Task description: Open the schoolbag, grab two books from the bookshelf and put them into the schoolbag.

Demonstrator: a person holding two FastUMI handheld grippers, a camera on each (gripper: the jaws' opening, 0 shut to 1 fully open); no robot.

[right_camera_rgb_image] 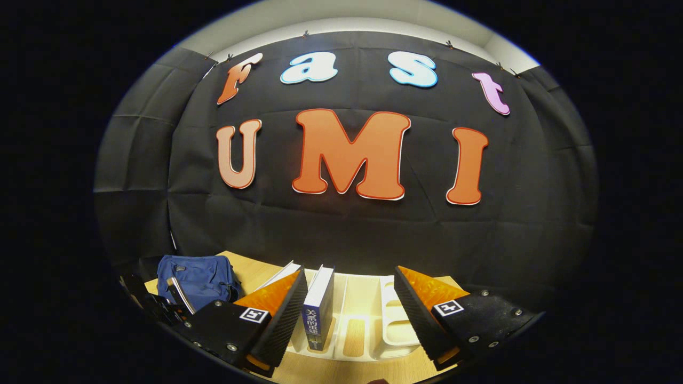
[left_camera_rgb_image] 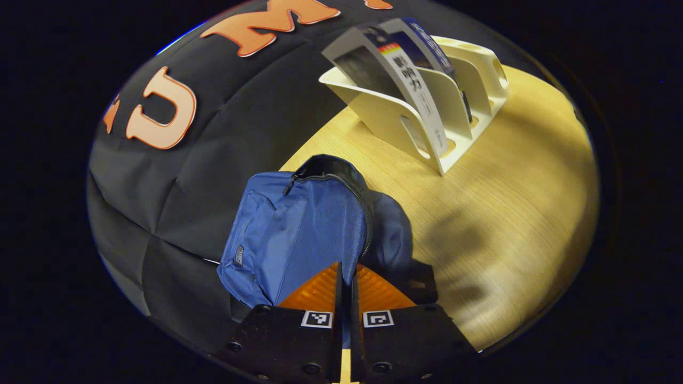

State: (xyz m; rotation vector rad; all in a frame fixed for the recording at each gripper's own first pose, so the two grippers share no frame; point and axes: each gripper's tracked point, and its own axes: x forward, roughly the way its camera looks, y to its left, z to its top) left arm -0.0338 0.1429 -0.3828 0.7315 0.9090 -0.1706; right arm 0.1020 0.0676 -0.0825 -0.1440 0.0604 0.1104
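Note:
The blue schoolbag (left_camera_rgb_image: 299,234) stands on the wooden table (left_camera_rgb_image: 507,213) against the black cloth, its top zip partly undone. My left gripper (left_camera_rgb_image: 346,290) is shut at the bag's near edge, and a thin strip of blue fabric shows between its fingers. The white bookshelf (left_camera_rgb_image: 469,101) holds two leaning books (left_camera_rgb_image: 397,80). In the right gripper view my right gripper (right_camera_rgb_image: 349,314) is open above the bookshelf (right_camera_rgb_image: 395,325), straddling a blue-spined book (right_camera_rgb_image: 318,309) that stands close to its left finger. A second book (right_camera_rgb_image: 282,273) leans behind that finger. The schoolbag (right_camera_rgb_image: 197,280) sits at the left.
The black cloth wall (right_camera_rgb_image: 341,234) rises right behind the bookshelf and the bag. Bare tabletop stretches to the right of the bag in the left gripper view. The other gripper (right_camera_rgb_image: 152,304) shows beside the bag at the far left of the right gripper view.

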